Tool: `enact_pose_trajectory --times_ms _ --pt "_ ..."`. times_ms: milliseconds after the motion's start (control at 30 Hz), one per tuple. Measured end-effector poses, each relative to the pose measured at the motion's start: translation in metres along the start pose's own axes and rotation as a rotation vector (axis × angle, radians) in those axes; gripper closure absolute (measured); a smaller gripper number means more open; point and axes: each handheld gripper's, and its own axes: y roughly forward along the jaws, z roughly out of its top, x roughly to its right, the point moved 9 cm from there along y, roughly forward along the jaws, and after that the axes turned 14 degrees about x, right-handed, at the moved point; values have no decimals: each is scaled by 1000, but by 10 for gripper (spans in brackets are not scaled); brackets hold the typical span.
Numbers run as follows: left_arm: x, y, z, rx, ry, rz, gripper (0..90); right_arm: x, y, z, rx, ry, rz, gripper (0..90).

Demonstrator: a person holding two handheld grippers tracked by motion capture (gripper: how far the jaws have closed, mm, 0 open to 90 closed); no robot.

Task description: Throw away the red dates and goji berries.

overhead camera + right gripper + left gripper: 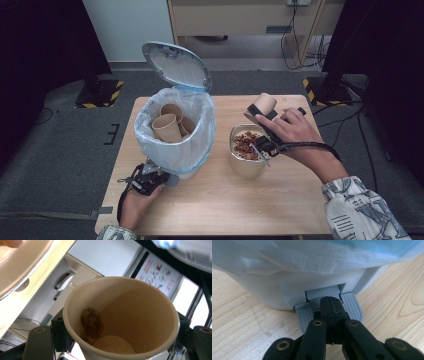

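Observation:
A white pedal bin (197,150) lined with a pale bag stands on the left of the table, its lid (176,65) raised. Brown paper cups (167,126) lie inside it. My left gripper (165,179) is shut, and its tips (331,302) rest on the grey foot pedal (353,308) at the bin's base. My right gripper (261,113) is shut on a brown paper cup (265,103), held on its side beyond a tan bowl (247,167) of food scraps. In the right gripper view the cup (140,310) has a brown scrap (92,322) stuck to its inner wall.
The wooden table (220,205) has bare wood along its front. Two black stands with yellow-striped bases (97,95) (325,90) sit on the floor behind the far corners. A cabinet (240,20) with trailing cables stands at the back.

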Motion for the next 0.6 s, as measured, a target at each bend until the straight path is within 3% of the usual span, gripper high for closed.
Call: enact_pose_trajectory --times_ms 33,133,200,533,600 --pt "0 0 0 0 0 0 898 0 0 0 0 -1 -9 270" --pt "0 0 0 0 1 1 898 -6 3 6 21 -37 21 269" --pt "0 0 0 1 0 0 898 -7 3 6 19 -6 14 269" --pt "0 0 0 0 0 0 898 -3 2 6 19 2 3 267" --pt "0 0 0 0 0 -1 898 3 -1 1 -6 34 -29 267"
